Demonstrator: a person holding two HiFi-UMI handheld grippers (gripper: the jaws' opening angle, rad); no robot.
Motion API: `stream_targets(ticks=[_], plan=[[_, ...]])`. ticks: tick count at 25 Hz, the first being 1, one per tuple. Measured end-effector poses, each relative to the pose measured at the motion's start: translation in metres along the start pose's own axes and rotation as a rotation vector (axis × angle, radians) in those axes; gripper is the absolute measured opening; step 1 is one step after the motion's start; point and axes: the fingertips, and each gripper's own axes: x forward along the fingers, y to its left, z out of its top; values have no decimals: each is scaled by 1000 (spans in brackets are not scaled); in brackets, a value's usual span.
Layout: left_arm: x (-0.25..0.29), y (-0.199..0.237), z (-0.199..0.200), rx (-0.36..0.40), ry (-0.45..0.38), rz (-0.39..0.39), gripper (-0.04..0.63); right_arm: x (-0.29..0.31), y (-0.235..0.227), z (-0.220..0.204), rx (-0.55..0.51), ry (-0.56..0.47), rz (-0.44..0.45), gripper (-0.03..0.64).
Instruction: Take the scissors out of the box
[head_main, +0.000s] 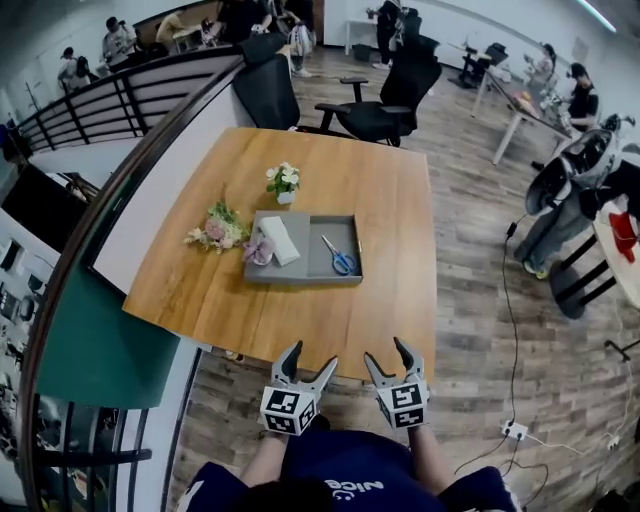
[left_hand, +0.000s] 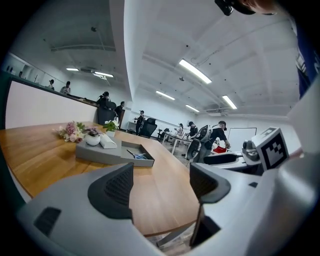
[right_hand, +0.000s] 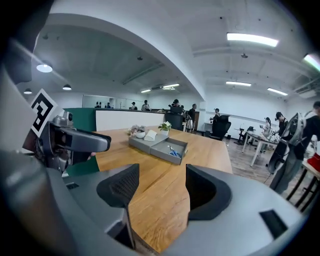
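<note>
Scissors (head_main: 340, 258) in box (head_main: 300, 281); clearest, head cam

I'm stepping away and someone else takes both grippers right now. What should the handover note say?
Left gripper: jaws apart, empty, at the near edge of the table.
Right gripper: jaws apart, empty, beside it.
Scissors: lying in the right compartment of the grey box mid-table, blue handles toward the person.
Done: nothing yet; scissors untouched.
Left: reach in, grip the scissors, lift them out.
</note>
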Motion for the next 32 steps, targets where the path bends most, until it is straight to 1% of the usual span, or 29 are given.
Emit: stream_targets(ticks=[4,9,12,16,18,23,27,29,32], plan=[[10,22,13,44,3,-24,351,24,2,12,19,-9,-25,282],[20,48,18,65,22,-46,353,50,7,23,55,-13,-57,282],[22,61,18,62,22,-47,351,59,11,24,62,-4,-71,282],[22,81,21,50,11,-12,348,71,13,30,90,-16,-83,282],[22,90,20,40,19,-3,345,75,15,31,109,-16,-83,282],[25,101,16,9,35,9,344,89,13,37,105,-7,-69,281],[26,111,23,-31,0,52,336,99,11,38,99,2,-51,281],[30,117,30,-21,-17,80,328,106,7,39,101,9,-40,279],[33,127,29,-4,11,107,328,114,3,41,131,15,-19,264]])
